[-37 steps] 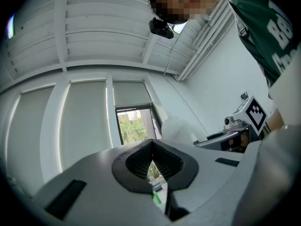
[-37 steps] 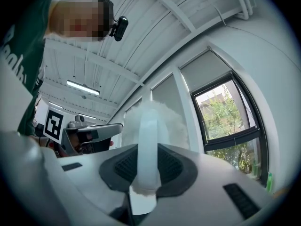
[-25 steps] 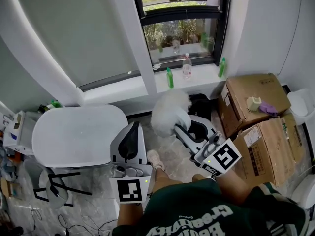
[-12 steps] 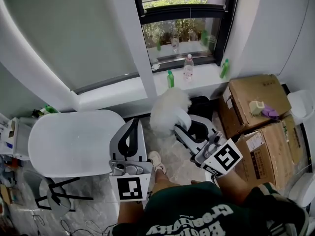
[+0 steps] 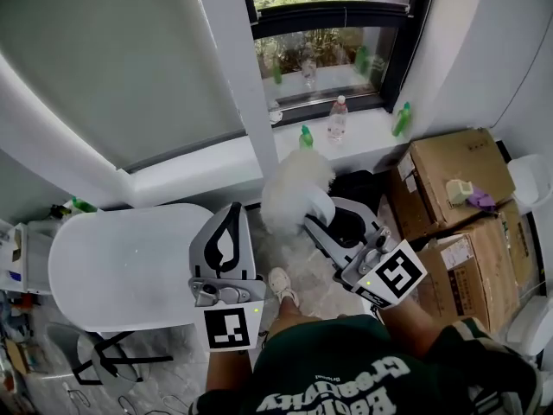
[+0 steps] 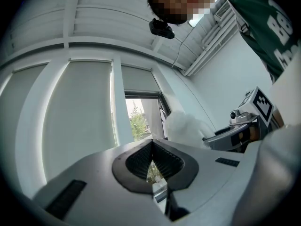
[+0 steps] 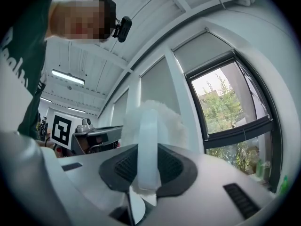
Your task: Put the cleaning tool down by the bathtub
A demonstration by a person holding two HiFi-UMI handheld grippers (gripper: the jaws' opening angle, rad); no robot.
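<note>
Little had changed since a second before: we saw the right gripper (image 5: pixel 318 221) keep its clamp on the cleaning tool (image 5: pixel 294 187), while the bathtub (image 5: pixel 121 253) sat slightly lower in the head view as the camera tilted.

In the head view the cleaning tool, a fluffy white duster, stuck out straight ahead of the right gripper's jaws, raised and not touching the bathtub. The left gripper (image 5: pixel 230 219) was just to the left of the right one, its jaws together, and the bathtub lay directly to the left gripper's left, close beside it. Beyond both grippers ran the window sill (image 5: pixel 363 132) with a green bottle (image 5: pixel 305 137) on it. Cardboard boxes (image 5: pixel 445 167) were stacked to the right of the right gripper. A shoe (image 5: pixel 281 285) showed between the two grippers, below them.

In the left gripper view we found the left gripper (image 6: pixel 151 147) closed, its ribbed pads meeting at the tip with nothing between them. The cleaning tool (image 6: pixel 188 126) appeared off to its right, just ahead of the right gripper (image 6: pixel 242 124), and the window (image 6: pixel 138 121) stood straight ahead past the jaws.

In the right gripper view the right gripper (image 7: pixel 148 167) was pressed on the tool's pale handle (image 7: pixel 147 140), which rose upright between the pads. The white fluff of the cleaning tool (image 7: pixel 162 114) spread just beyond the fingertips. The left gripper (image 7: pixel 91 134) showed to its left, and the window (image 7: pixel 230 107) lay ahead and to the right
</note>
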